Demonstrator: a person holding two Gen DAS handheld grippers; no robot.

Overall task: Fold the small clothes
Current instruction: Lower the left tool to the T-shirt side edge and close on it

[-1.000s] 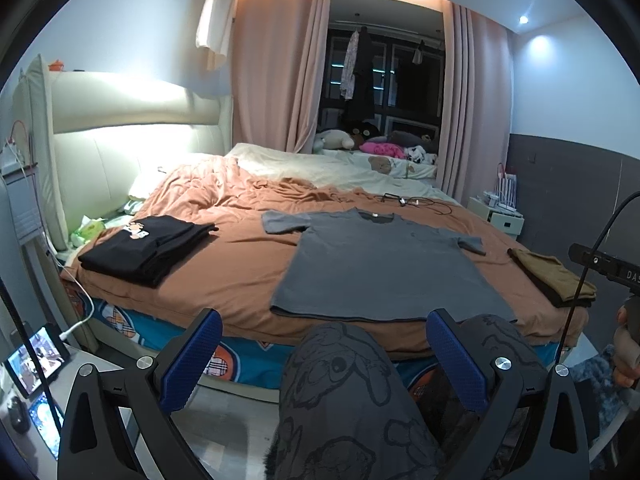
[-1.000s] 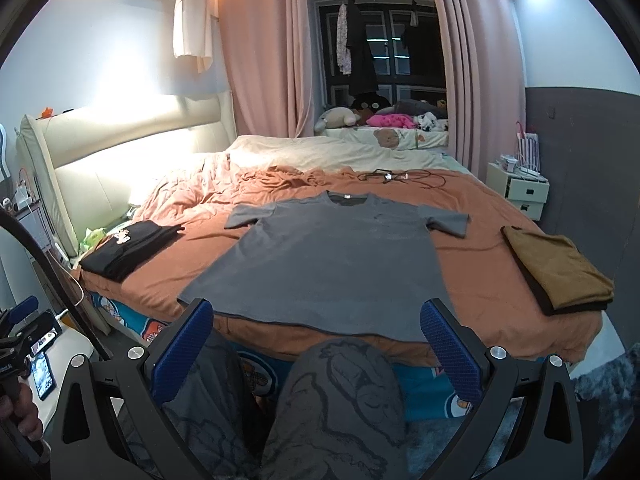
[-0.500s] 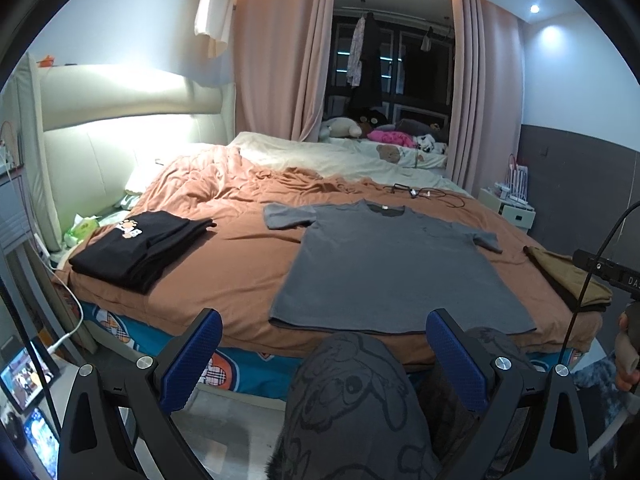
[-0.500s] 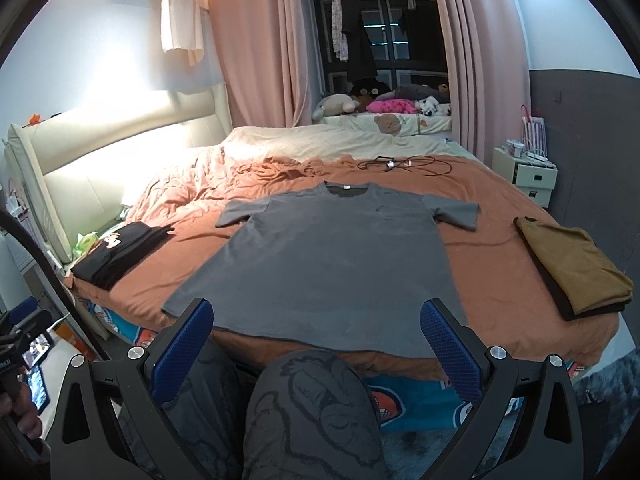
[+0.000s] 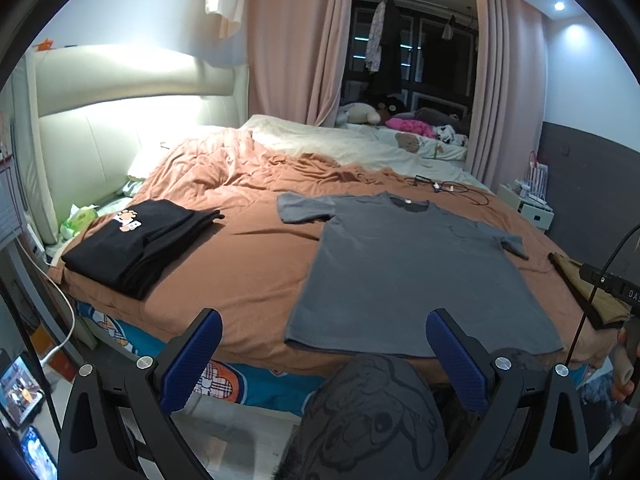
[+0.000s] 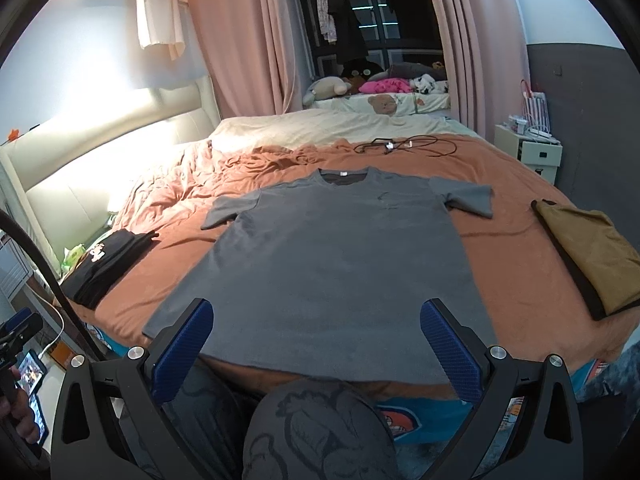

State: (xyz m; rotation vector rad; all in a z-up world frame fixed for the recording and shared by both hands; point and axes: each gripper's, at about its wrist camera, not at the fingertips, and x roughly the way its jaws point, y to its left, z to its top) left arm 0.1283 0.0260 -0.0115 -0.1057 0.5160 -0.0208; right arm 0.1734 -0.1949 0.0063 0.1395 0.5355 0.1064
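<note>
An orange-covered bed [image 6: 516,264] carries a grey T-shirt [image 6: 340,256] spread flat, hem at the near edge, collar toward the far edge. Folded black clothes [image 5: 136,240] lie at its near left corner, a folded tan garment [image 6: 596,256] at the right edge. Left gripper [image 5: 324,356] and right gripper [image 6: 316,344] hover wide apart, empty, short of the hem.

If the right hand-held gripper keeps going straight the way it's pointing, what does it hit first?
Most likely the flat grey short-sleeved T-shirt spread on the orange-brown bed cover. The open right hand-held gripper points at its lower half, near the hem, though depth is hard to judge.
</note>
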